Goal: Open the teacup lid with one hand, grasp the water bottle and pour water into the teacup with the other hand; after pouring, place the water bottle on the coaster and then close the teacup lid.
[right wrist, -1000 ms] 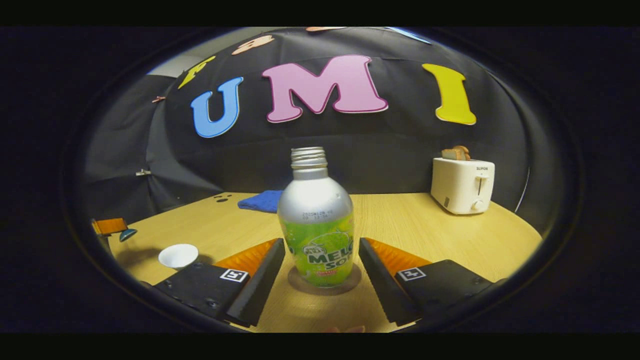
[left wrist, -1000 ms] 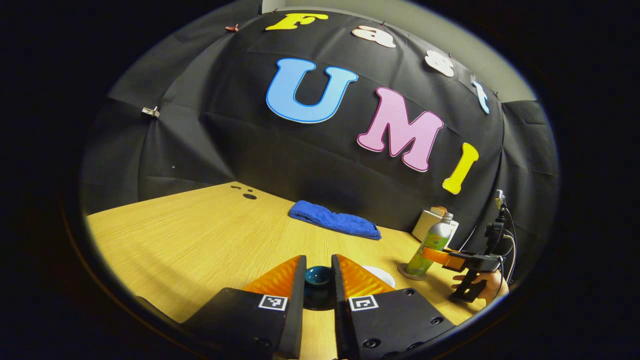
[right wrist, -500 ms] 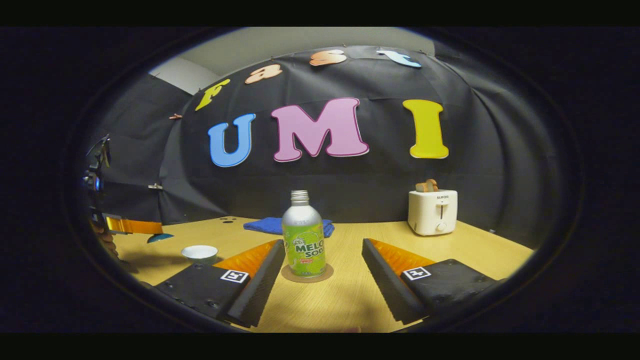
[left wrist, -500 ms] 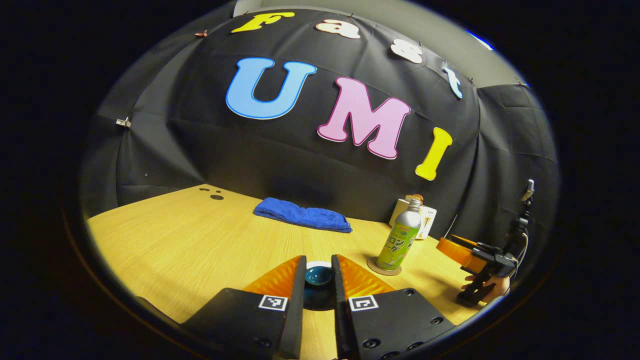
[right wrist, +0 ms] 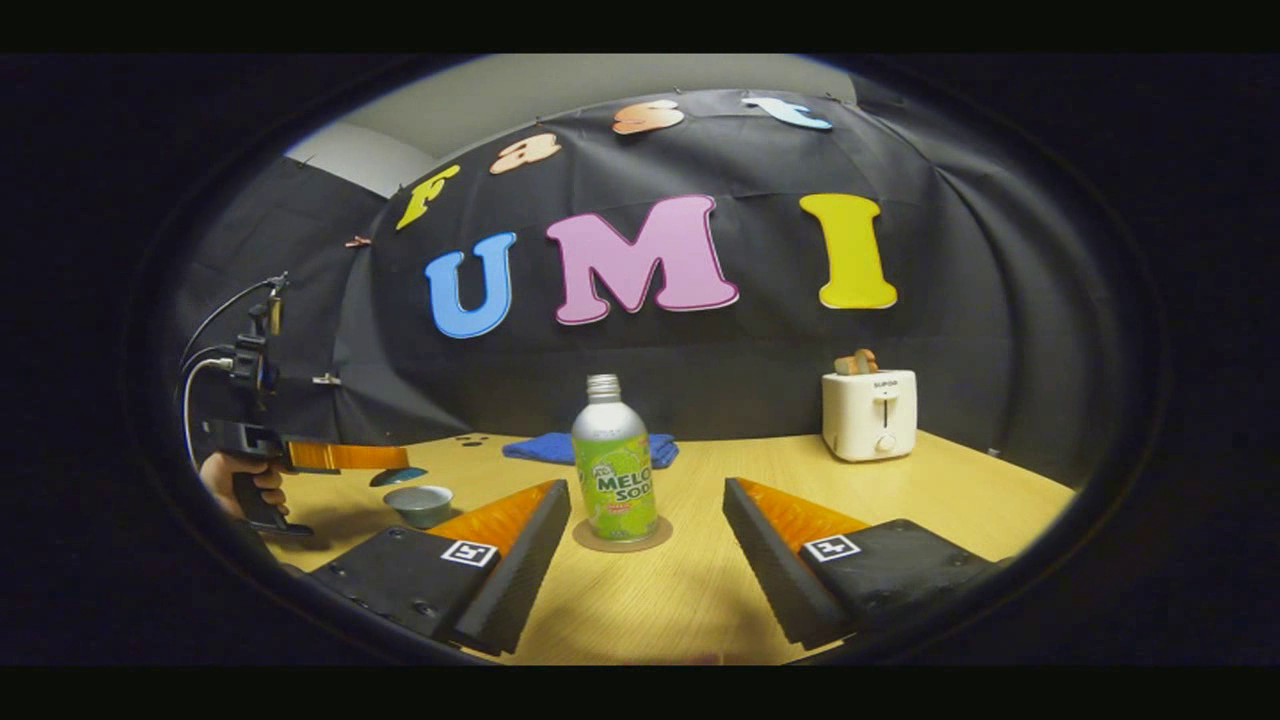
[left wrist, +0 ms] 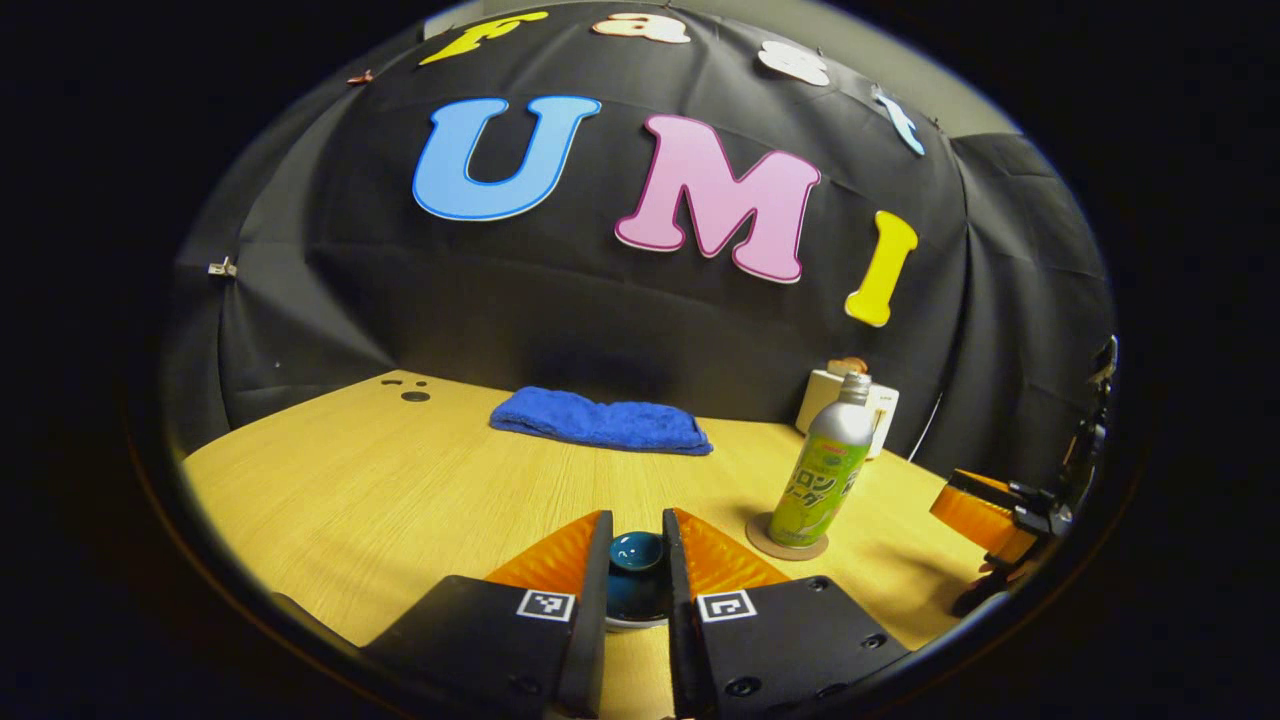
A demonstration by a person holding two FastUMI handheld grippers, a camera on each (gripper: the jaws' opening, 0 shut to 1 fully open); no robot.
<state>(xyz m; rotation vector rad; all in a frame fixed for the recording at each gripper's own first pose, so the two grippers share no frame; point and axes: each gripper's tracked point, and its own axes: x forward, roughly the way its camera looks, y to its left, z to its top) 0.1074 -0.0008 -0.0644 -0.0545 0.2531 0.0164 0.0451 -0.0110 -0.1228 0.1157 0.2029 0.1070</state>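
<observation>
Pale wood surface [right wrist: 900, 500] fronts the black cloth wall, and the bottle [right wrist: 614, 470] makes a handy landmark. Far left of the bottle in the right gripper view, a hand [right wrist: 240, 480] holds the left gripper [right wrist: 385, 459], its fingers closed on the dark lid [right wrist: 397, 477], which hangs just above the cup [right wrist: 420, 503] — held there, it seems, so it can go straight back down. In the left gripper view the lid [left wrist: 637, 550] sits pinched between the fingers [left wrist: 560, 550], with what looks like the cup's rim just beneath, though that part is poorly seen. Behind the bottle lies a blue towel [right wrist: 545, 447]. The bottle stands upright on the coaster [right wrist: 622, 537], so pouring is likely done and closing the lid remains. Just in front of it, the right gripper [right wrist: 645, 500] has its fingers spread wide, clear of the bottle and holding nothing. Right of the bottle, a toaster [right wrist: 868, 413] stands near the wall.
</observation>
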